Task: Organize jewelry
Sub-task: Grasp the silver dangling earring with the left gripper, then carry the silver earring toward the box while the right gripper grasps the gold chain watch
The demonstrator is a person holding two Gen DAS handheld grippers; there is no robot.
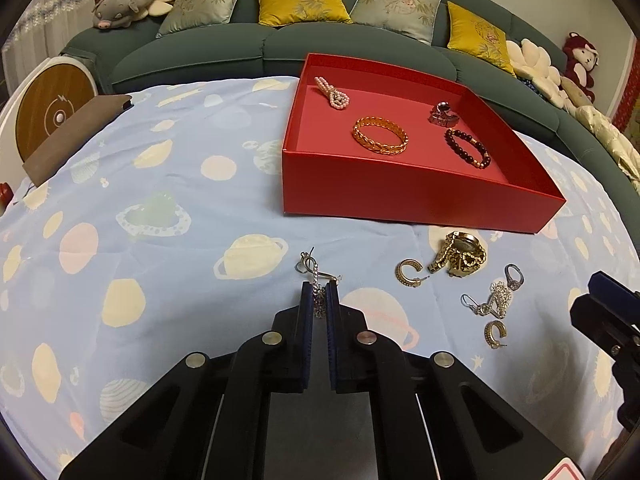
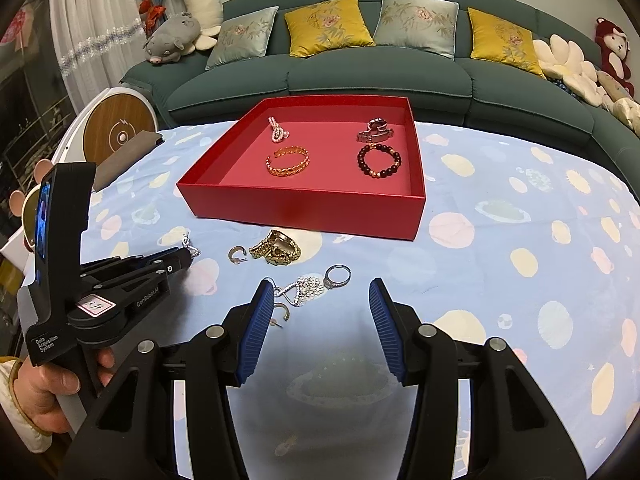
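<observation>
My left gripper [image 1: 320, 294] is shut on a silver chain earring [image 1: 316, 280] lying on the planet-print cloth. Its hook end sticks out past the fingertips. In the right wrist view the left gripper [image 2: 188, 256] is held low at the left by a hand. My right gripper [image 2: 321, 285] stands open above the cloth with nothing between its pads. Just ahead of it lie a silver earring cluster [image 2: 306, 288] and a silver ring [image 2: 338, 276]. A gold watch [image 1: 460, 258] and two gold hoop earrings [image 1: 408, 274] lie nearby. The red box [image 1: 420, 196] holds a gold bangle [image 1: 380, 136], a dark bead bracelet [image 1: 468, 148], a pink pearl piece [image 1: 332, 94] and a silver piece [image 1: 442, 114].
A green sofa [image 2: 380, 76] with cushions and plush toys runs behind the table. A round wooden-faced device [image 1: 52, 108] and a brown case [image 1: 76, 136] sit at the table's far left edge. Bare cloth spreads left of the box and right of the jewelry.
</observation>
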